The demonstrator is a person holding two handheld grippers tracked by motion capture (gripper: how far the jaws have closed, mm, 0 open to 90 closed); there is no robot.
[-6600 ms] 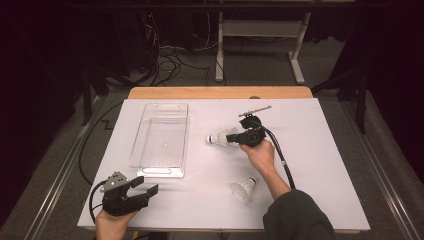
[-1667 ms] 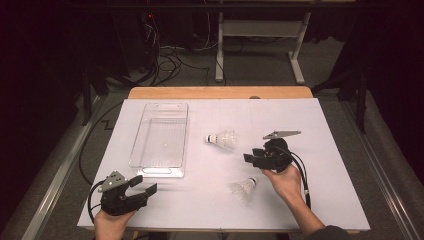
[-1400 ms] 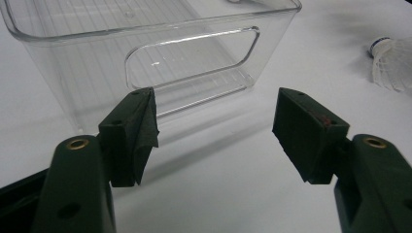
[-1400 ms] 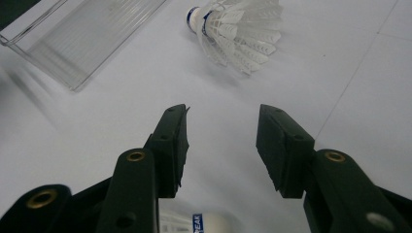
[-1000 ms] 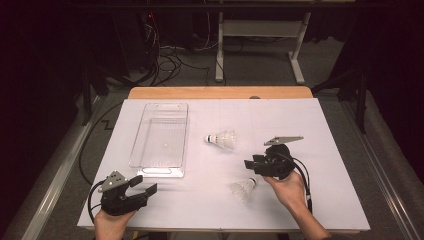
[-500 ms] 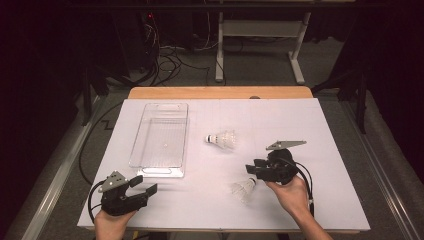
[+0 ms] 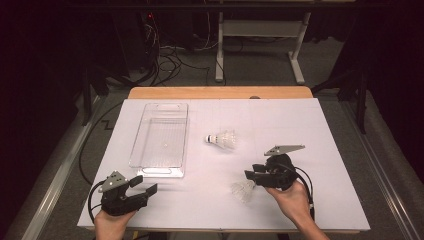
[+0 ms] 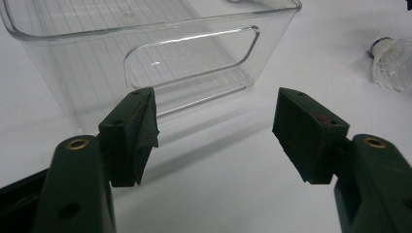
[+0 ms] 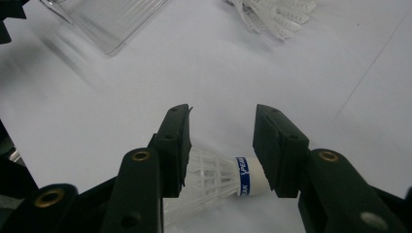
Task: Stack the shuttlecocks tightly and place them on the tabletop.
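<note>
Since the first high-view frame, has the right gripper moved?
Yes. The right gripper has moved toward the person, away from the far shuttlecock, and now straddles the near shuttlecock.

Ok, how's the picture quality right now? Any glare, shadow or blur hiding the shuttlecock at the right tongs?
High view: room dark, the white table brightly lit, and the near shuttlecock pale and washed out against it. Right gripper view: the shuttlecock is sharp between the right tongs, blue band readable; soft shadow beneath. Left gripper view: clear bin shows faint glints, and the left tongs cast a soft shadow.
</note>
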